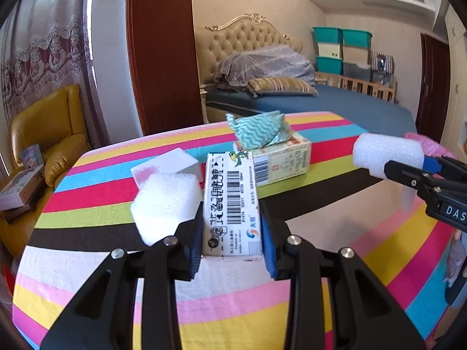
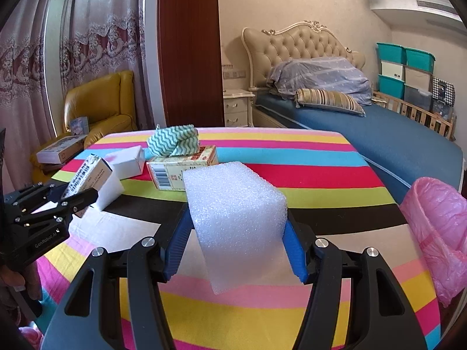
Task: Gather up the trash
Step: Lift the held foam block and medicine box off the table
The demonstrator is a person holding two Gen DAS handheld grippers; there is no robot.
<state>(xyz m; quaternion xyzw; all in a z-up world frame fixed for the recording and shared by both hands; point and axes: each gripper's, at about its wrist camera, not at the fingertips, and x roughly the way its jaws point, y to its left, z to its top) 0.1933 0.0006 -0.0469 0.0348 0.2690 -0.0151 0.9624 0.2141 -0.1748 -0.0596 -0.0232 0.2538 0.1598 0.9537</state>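
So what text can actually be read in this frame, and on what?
"GenRobot.AI": side of the left gripper.
"DAS", cut off by the frame edge: body of the right gripper.
Barcode, digits and large Chinese characters: box in the left gripper; digits too blurred to read.
Barcode and small print: carton under the cloth; unreadable.

Rough white foam block [image 2: 236, 218], printed cardboard carton [image 1: 232, 204], matt striped cloth tablecloth [image 2: 292, 172]
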